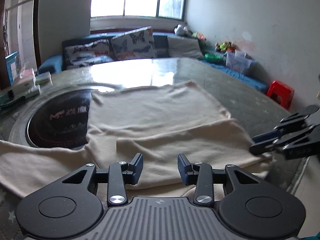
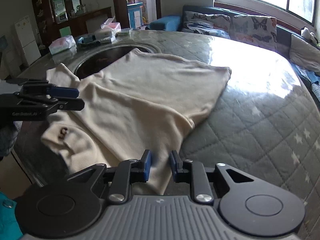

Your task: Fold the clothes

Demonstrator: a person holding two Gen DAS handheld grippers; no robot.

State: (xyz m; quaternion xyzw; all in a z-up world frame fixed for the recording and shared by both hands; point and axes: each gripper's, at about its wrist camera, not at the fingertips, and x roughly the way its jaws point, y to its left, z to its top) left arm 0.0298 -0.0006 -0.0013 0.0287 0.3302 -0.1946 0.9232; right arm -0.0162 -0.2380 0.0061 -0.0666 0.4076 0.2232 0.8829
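Observation:
A cream garment (image 1: 156, 120) lies spread on the table, a folded layer across its near part. My left gripper (image 1: 160, 168) hovers open over the garment's near edge, nothing between its pads. In the right wrist view the same garment (image 2: 144, 92) runs from the dark cooktop to the near edge. My right gripper (image 2: 161, 166) stands over the garment's near corner, its jaws a little apart, and the pads do not press the cloth. The left gripper (image 2: 80, 98) shows at the left, the right gripper (image 1: 253, 146) at the right edge of the left wrist view.
The round table (image 2: 250, 120) wears a green quilted cover under a shiny sheet. A black cooktop (image 1: 60, 120) sits in its middle, partly under the garment. Boxes and tissue packs (image 2: 62, 46) crowd the far side. A sofa (image 1: 132, 44) and a red stool (image 1: 281, 96) stand beyond.

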